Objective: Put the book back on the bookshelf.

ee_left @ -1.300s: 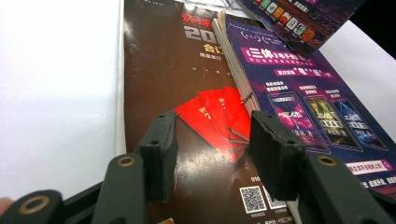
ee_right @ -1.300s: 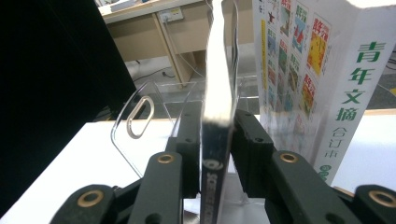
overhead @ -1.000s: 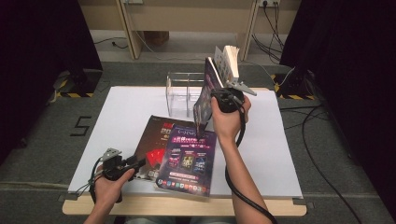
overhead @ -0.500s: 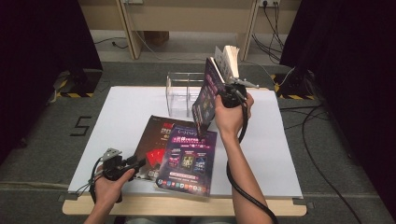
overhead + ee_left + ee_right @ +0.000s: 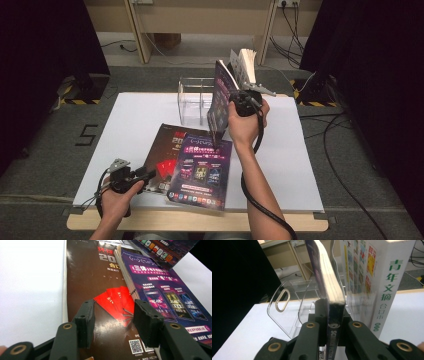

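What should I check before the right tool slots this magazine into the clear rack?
1. Right tool clamped on the held magazine at its spine: ok; the jaws have just been closing.
2. Magazine upright: ok.
3. Slot free in the clear rack left of the white book: ok.
4. Magazine lined up over the slot: cannot tell.
5. Left tool open, above the brown magazine, away from the rack: ok.
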The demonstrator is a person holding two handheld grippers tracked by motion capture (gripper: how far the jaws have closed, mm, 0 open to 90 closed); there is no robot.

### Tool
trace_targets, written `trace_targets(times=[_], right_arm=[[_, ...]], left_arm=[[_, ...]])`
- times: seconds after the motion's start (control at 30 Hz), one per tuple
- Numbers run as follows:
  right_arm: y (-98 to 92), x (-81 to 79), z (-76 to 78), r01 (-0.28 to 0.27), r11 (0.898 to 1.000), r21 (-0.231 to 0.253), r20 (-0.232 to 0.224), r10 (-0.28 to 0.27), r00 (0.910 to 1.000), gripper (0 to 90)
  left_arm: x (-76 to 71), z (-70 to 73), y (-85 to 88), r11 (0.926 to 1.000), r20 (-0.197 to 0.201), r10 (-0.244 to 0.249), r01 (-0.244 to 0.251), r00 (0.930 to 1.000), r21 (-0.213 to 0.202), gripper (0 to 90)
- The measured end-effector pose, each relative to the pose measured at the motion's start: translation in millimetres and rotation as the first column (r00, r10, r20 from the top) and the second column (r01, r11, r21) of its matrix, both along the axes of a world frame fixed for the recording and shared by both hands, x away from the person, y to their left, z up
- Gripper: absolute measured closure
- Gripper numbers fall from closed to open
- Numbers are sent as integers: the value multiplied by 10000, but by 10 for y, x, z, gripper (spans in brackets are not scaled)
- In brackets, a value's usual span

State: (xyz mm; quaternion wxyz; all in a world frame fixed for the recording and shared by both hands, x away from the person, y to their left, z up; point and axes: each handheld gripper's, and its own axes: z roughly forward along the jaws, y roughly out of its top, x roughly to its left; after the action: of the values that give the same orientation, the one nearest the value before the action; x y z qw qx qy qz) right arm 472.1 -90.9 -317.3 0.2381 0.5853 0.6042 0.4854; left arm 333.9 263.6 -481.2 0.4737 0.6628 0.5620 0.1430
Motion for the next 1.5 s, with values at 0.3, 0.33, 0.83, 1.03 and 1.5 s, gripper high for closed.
trace_targets(times=[0.3, 0.33, 0.83, 1.03, 1.5], right_arm=[[5, -2, 42, 4, 10000, -66, 287, -2, 9996, 845], [6, -1, 46, 15, 10000, -59, 307, -13, 9995, 845], [22, 26, 149, 7, 10000, -85, 764, 0, 9971, 845], [39, 46, 190, 29, 10000, -68, 940, -23, 9956, 846], [56, 120, 226, 107, 9999, -63, 1109, -99, 9938, 845]], left_arm=[[3, -4, 1, 10000, -9, 4, -4, 10000, -4, 510], [2, -4, -1, 10000, -21, 11, -11, 10000, -17, 510], [4, -11, -3, 10000, -48, 6, -6, 10000, -69, 511], [6, -13, -1, 10000, -49, 10, -11, 10000, -72, 511], [9, -16, 20, 10000, -65, 28, -28, 10000, -66, 511]])
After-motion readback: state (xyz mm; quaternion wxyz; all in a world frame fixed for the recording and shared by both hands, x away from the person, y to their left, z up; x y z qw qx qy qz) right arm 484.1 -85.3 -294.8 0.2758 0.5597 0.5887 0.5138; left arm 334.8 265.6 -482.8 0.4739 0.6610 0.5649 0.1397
